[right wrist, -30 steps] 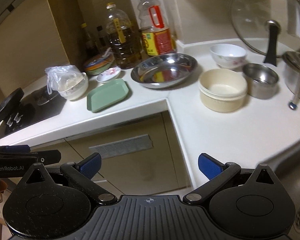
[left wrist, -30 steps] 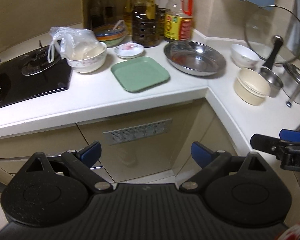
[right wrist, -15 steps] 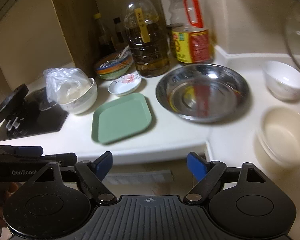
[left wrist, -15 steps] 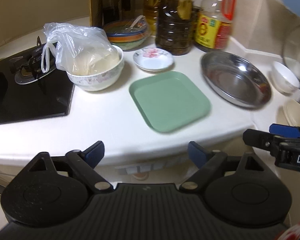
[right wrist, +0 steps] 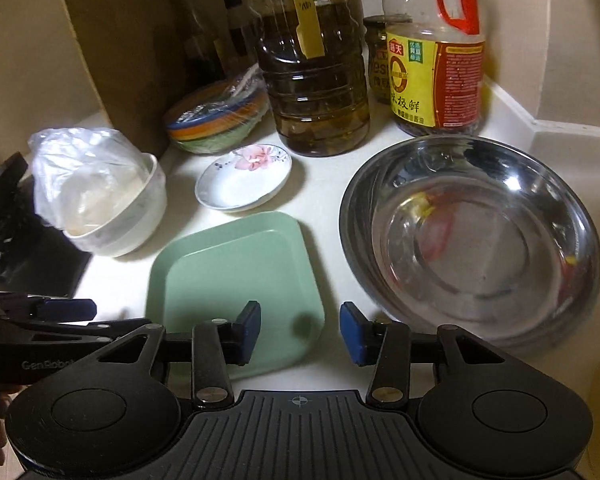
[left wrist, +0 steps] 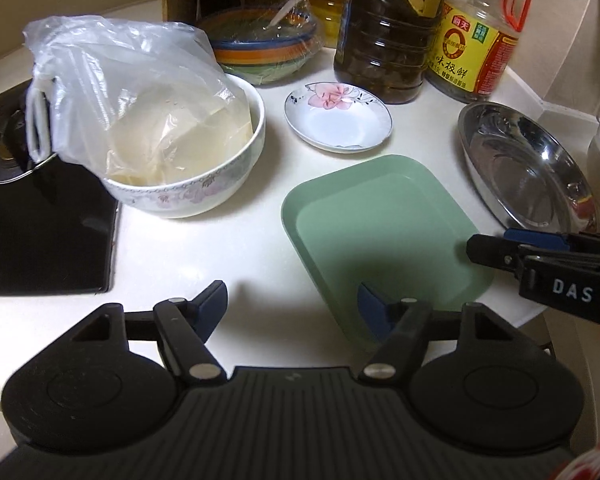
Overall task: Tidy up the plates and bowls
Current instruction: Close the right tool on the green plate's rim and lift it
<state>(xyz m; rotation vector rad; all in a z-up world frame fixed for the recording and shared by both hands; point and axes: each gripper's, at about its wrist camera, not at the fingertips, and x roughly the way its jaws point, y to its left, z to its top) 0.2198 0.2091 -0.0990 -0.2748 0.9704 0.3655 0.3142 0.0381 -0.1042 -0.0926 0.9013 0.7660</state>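
**potwatcher:** Looking at this one, the approach step is what's being done, nothing is being carried yet. Both grippers are being brought in over the near edge of the green square plate (right wrist: 236, 280), which is lying flat on the white counter (left wrist: 220, 248) between the bagged bowl (left wrist: 188, 168) and the steel dish (right wrist: 472, 240). The small flowered saucer (right wrist: 244, 176) is sitting just behind it, apart from it.

**dishrack_dan:** Agreed. The right gripper (right wrist: 300, 330) is being narrowed down, its jaws have just been closing, but they're partly apart and nothing is being pinched; the plate's near right corner is lying below the gap. Same for the left gripper (left wrist: 292, 308): jaws have just been closing, wide gap, empty, with one blue pad (left wrist: 370, 310) hanging over the plate's near rim.

**potwatcher:** So what's being asked for next, probably?

**dishrack_dan:** A rim grab, I'd guess. The plate is low and flat, so one finger is going to have to be slipped under the lip, or the plate is just being shoved around. Where it's being stacked can't be told yet.
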